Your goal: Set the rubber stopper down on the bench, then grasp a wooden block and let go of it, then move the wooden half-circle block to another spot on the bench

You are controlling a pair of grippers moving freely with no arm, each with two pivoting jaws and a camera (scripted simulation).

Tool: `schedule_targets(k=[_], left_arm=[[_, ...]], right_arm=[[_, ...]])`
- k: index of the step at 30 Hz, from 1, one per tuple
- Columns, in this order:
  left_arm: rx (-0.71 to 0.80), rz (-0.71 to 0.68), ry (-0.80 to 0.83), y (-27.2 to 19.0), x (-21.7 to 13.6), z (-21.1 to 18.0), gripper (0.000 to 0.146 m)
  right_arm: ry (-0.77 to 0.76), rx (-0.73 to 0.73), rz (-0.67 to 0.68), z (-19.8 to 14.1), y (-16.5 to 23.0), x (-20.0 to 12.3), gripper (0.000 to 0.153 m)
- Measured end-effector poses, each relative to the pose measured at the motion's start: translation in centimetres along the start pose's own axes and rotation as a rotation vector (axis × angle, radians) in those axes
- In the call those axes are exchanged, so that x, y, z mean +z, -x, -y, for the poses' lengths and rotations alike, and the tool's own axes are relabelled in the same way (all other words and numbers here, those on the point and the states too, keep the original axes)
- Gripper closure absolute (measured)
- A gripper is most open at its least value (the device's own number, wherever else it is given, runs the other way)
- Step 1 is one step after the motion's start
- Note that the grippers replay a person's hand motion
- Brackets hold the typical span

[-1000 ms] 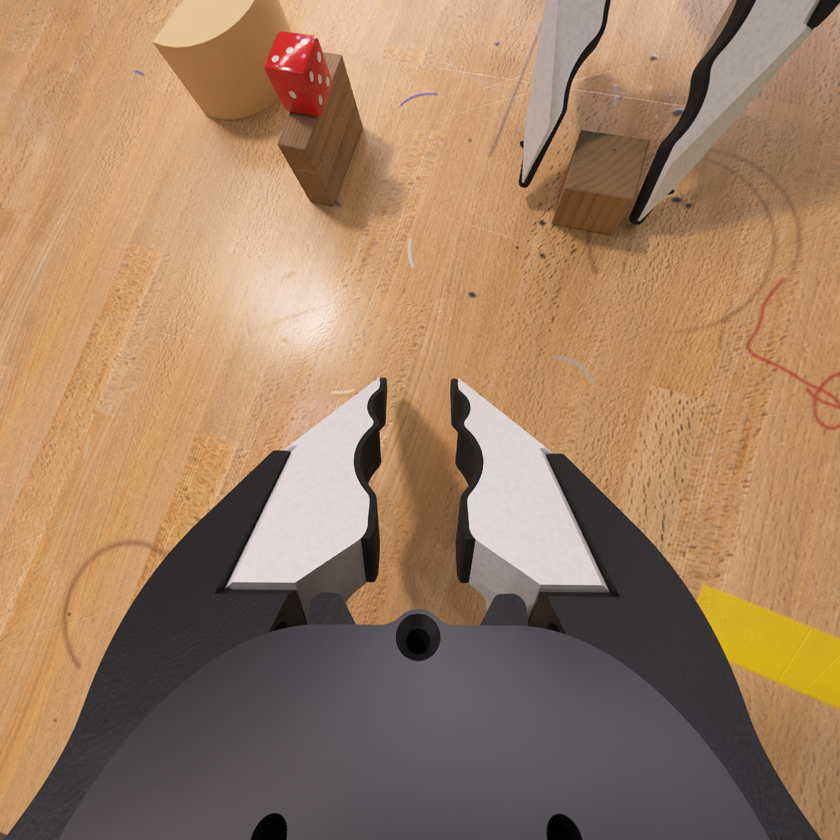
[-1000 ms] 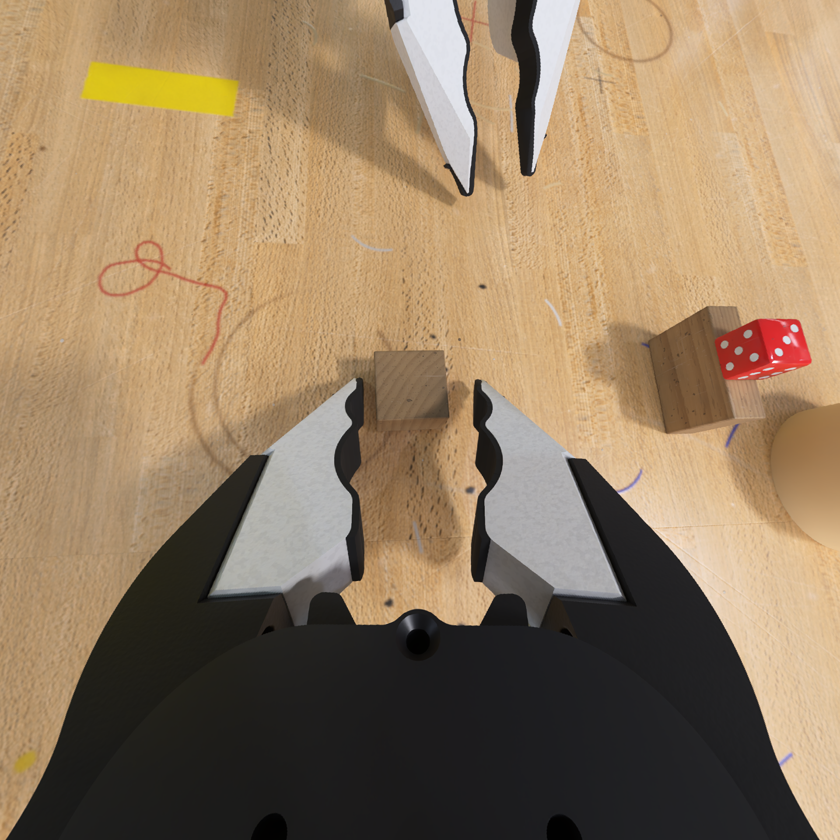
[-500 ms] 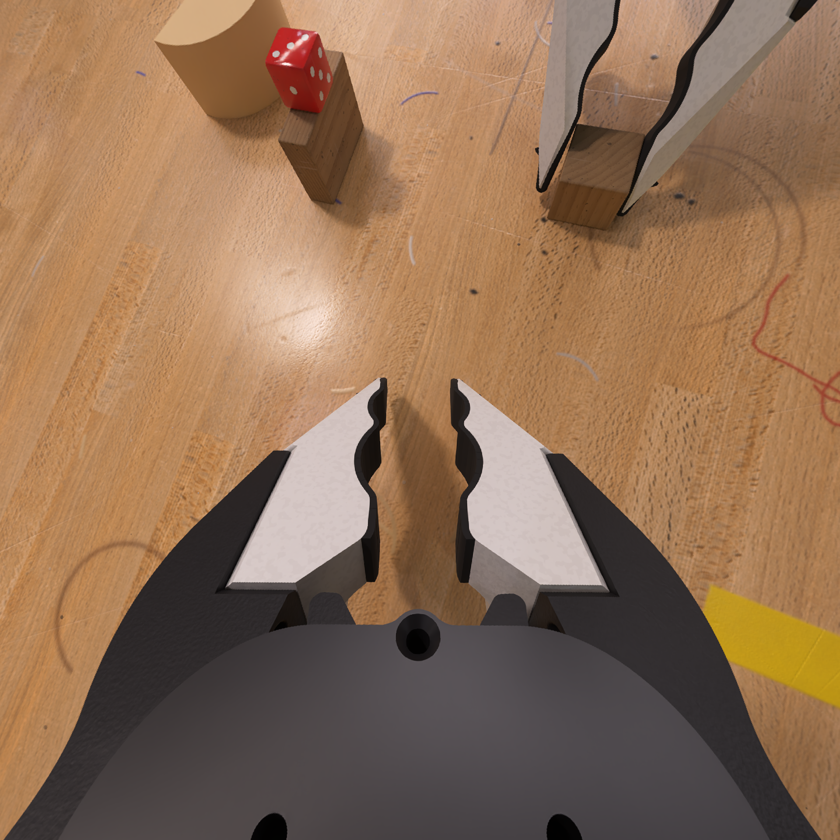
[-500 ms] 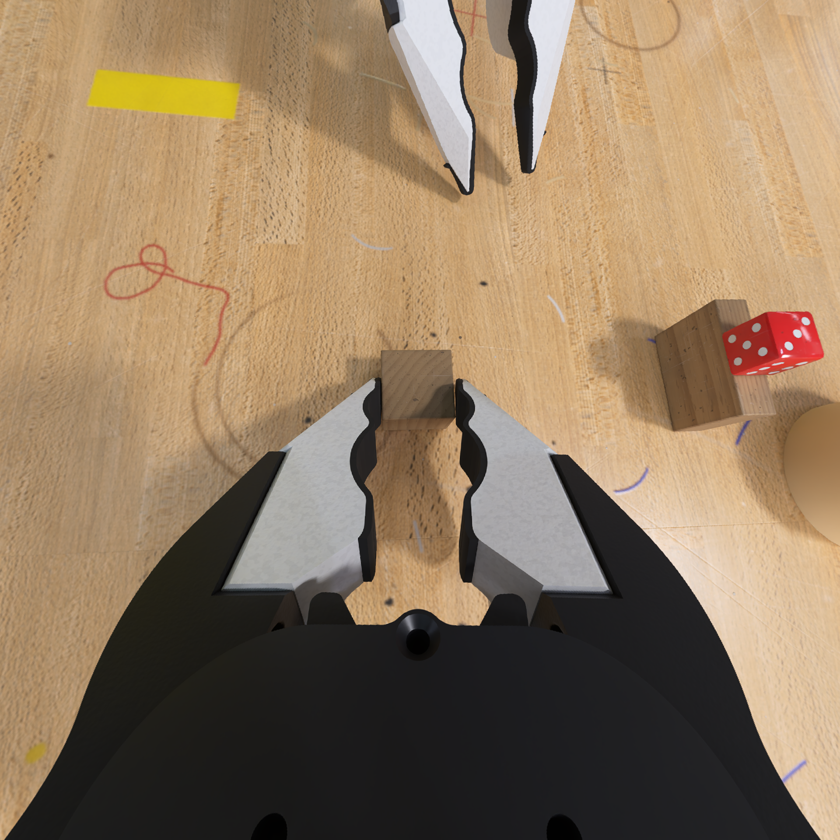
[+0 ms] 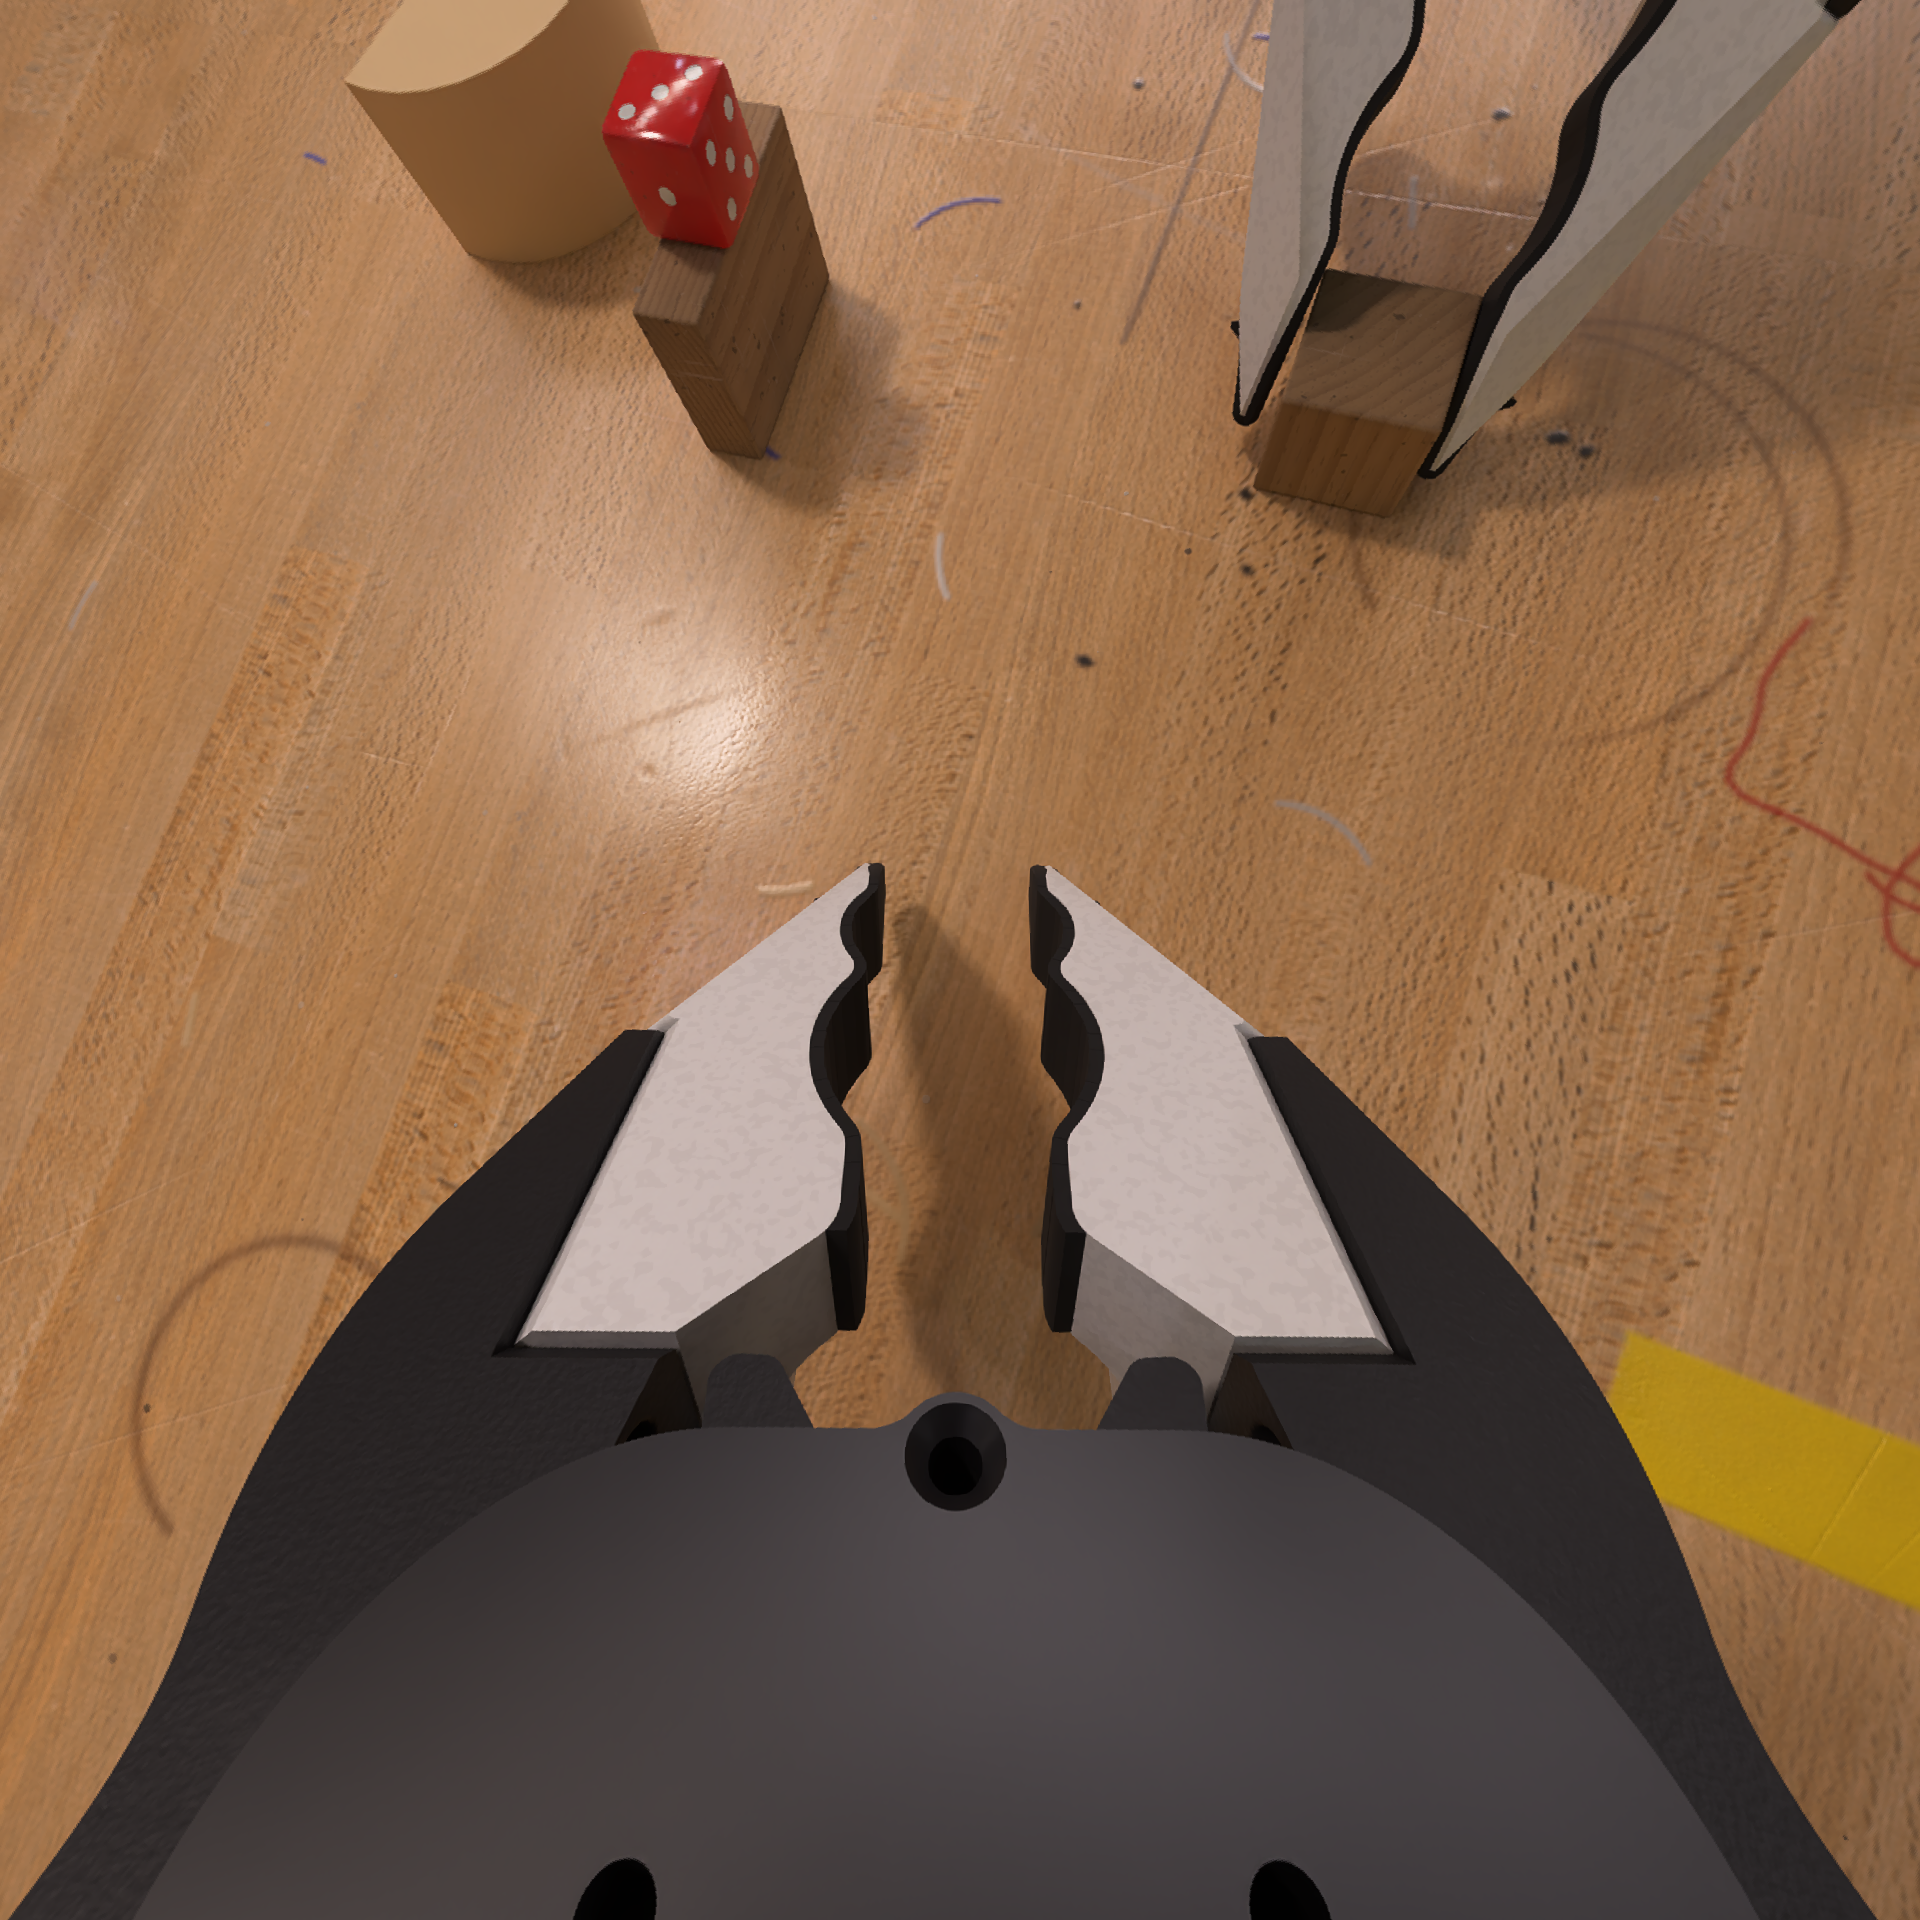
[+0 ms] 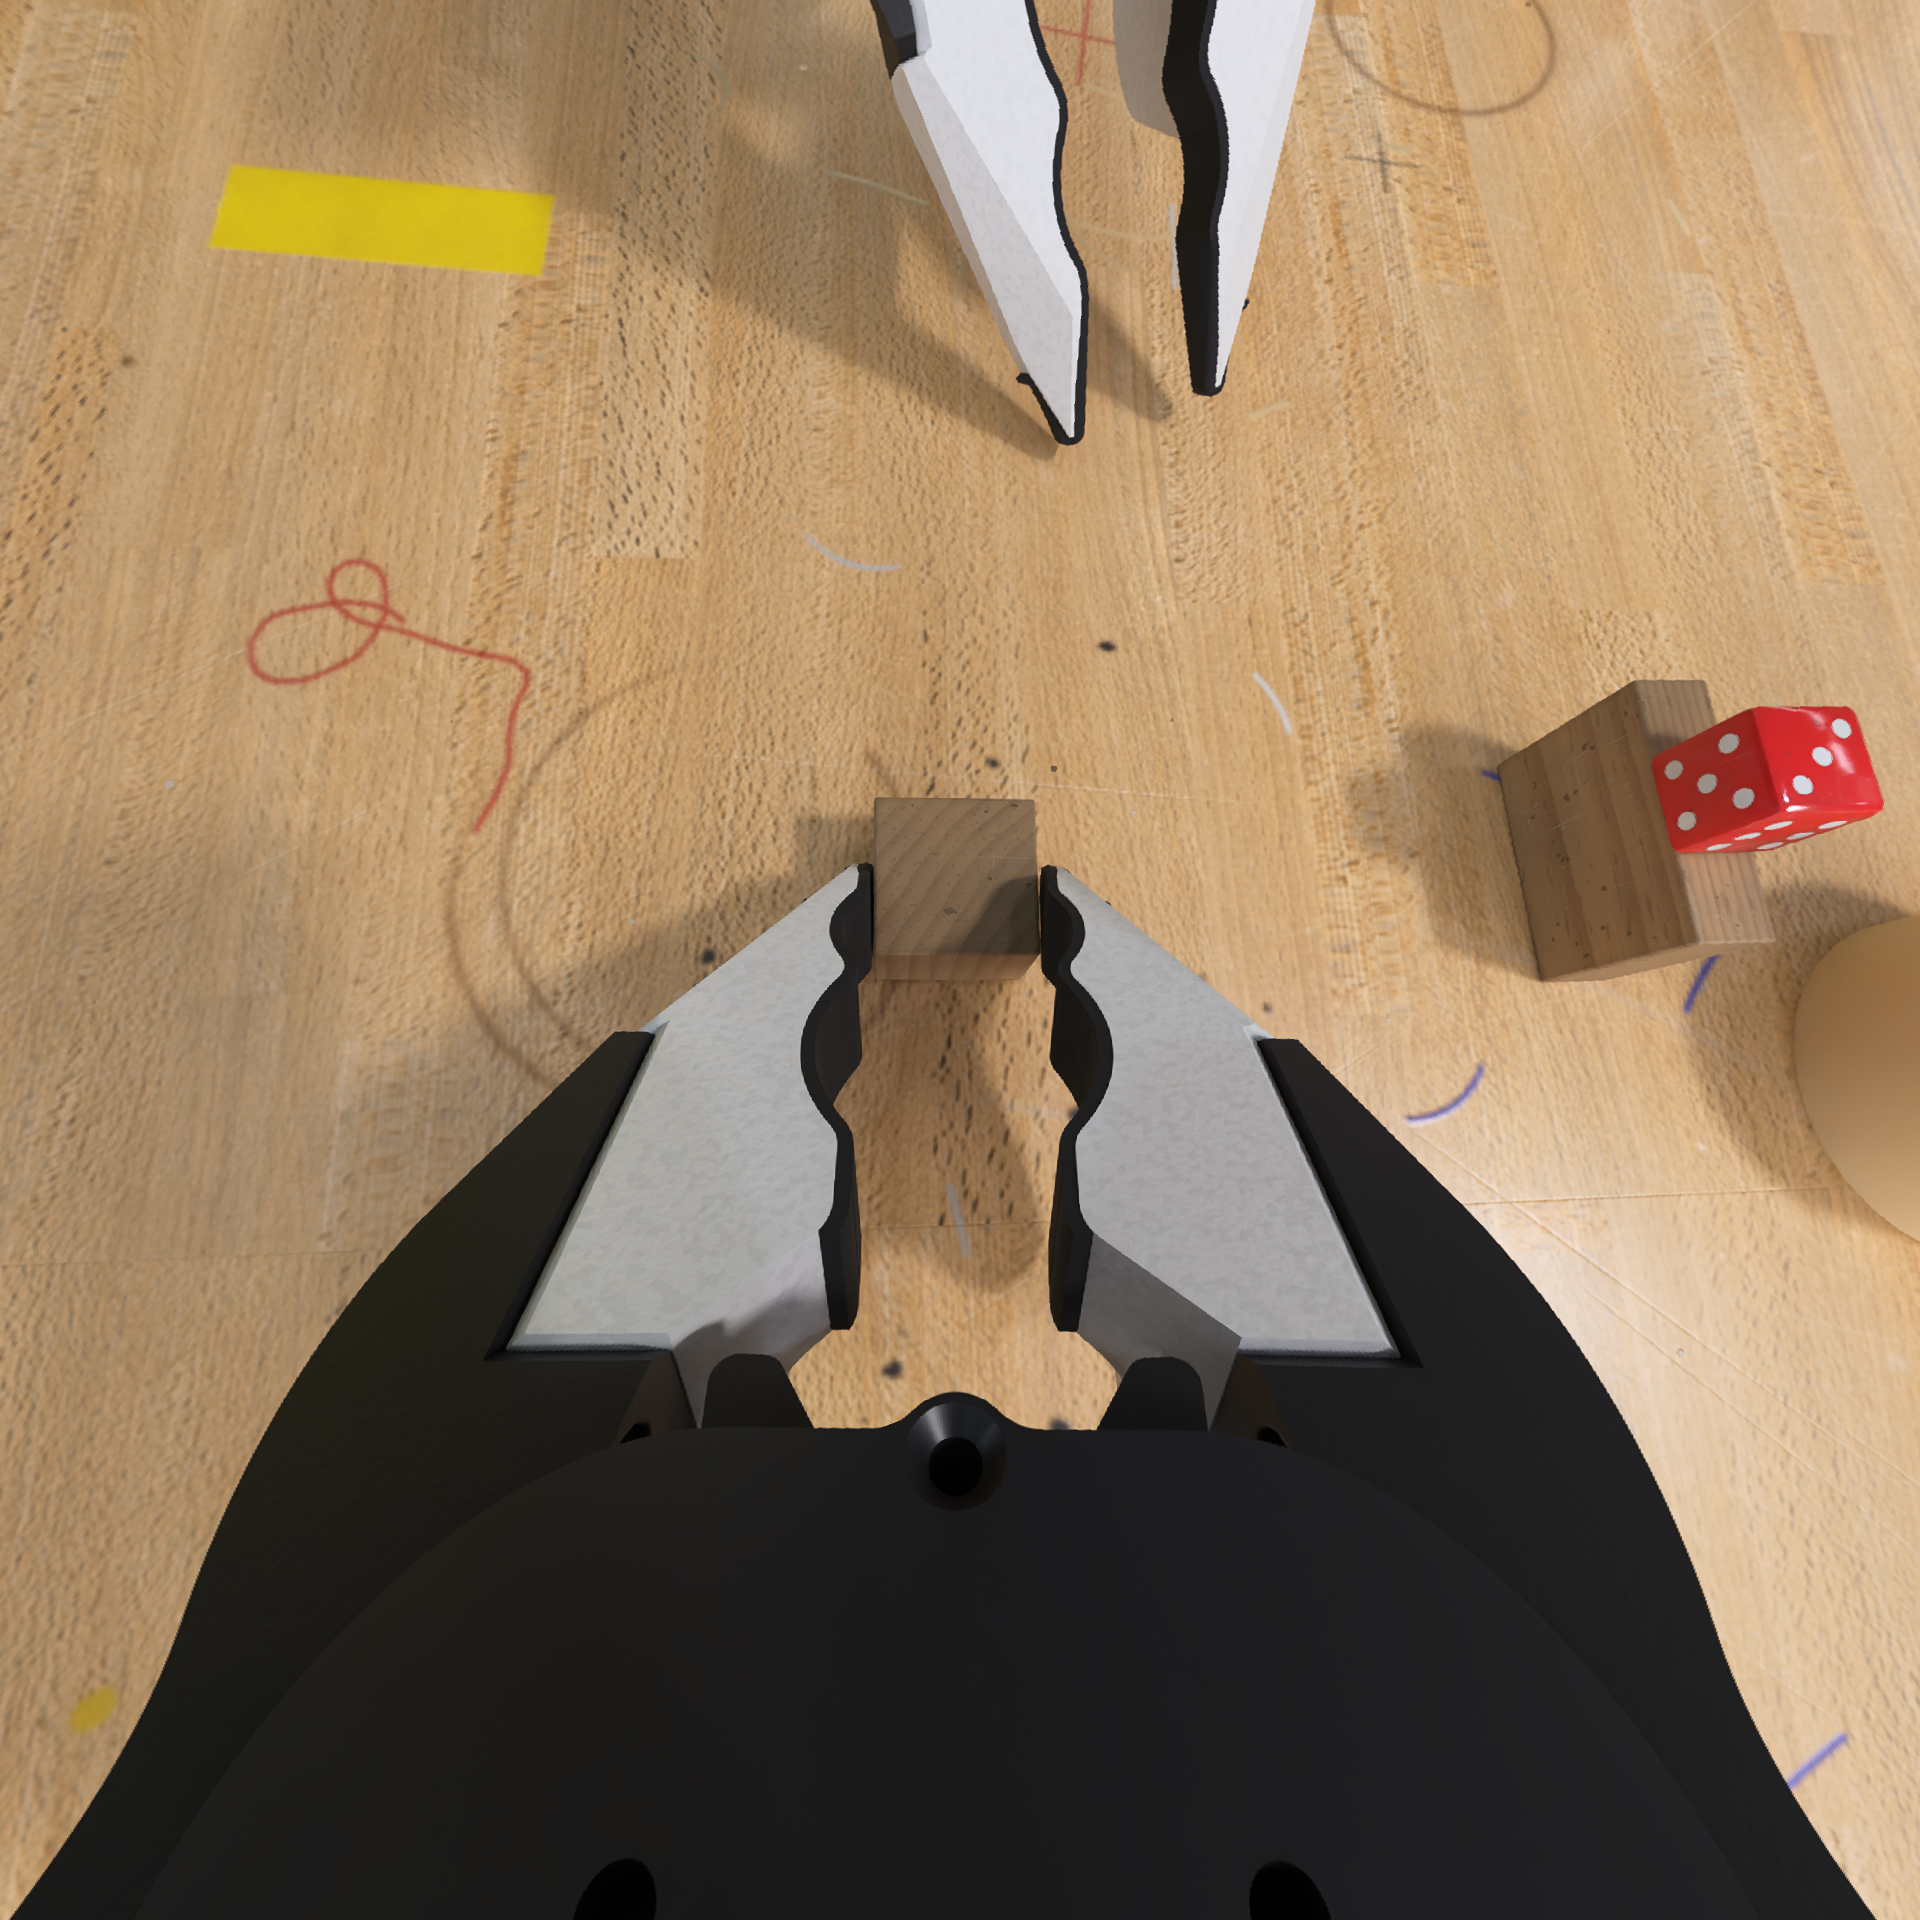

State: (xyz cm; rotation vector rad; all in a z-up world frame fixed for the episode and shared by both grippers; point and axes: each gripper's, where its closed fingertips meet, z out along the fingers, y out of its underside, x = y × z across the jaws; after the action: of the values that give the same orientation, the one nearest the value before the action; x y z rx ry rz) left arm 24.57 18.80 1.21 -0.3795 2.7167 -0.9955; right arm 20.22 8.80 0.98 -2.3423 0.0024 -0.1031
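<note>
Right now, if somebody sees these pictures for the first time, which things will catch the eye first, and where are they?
First the right gripper, its fingers pressed on both sides of a small wooden cube standing on the bench. Next the red die, perched tilted on a darker wooden block, right beside the tan half-circle block. The left gripper holds nothing, its fingers slightly apart.

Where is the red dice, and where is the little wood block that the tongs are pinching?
red dice (image 5: 681, 145): left wrist view, on its red side face with white dots.
little wood block (image 6: 951, 873): right wrist view, on its top face, between the right tongs' tips.
</note>
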Motion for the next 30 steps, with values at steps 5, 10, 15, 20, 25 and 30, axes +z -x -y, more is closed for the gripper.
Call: schedule_targets(k=[5, 10, 15, 20, 25, 30], left_arm=[[0.009, 0.014, -0.002, 0.3, -0.3, 0.1, 0.118], [0.017, 0.021, -0.062, 0.6, -1.4, 1.5, 0.117], [0.051, 0.039, -0.146, 1.1, -3.0, 4.1, 0.117], [0.101, 0.092, -0.162, 2.3, -3.9, 6.0, 0.117], [0.149, 0.147, -0.148, 3.8, -4.4, 7.4, 0.116], [0.184, 0.19, -0.133, 5.2, -4.9, 8.5, 0.113]], right_arm=[[-0.002, 0.006, 0.009, 0.0, 0.0, 0.0, 0.12], [-0.003, 0.011, 0.016, 0.0, 0.0, -0.1, 0.12], [-0.005, 0.011, 0.02, 0.0, 0.1, -0.1, 0.12], [-0.01, 0.008, 0.019, 0.0, 0.1, -0.1, 0.119], [-0.017, 0.0, 0.017, 0.0, 0.1, -0.2, 0.117], [-0.027, -0.001, 0.008, 0.1, 0.1, -0.3, 0.113]])
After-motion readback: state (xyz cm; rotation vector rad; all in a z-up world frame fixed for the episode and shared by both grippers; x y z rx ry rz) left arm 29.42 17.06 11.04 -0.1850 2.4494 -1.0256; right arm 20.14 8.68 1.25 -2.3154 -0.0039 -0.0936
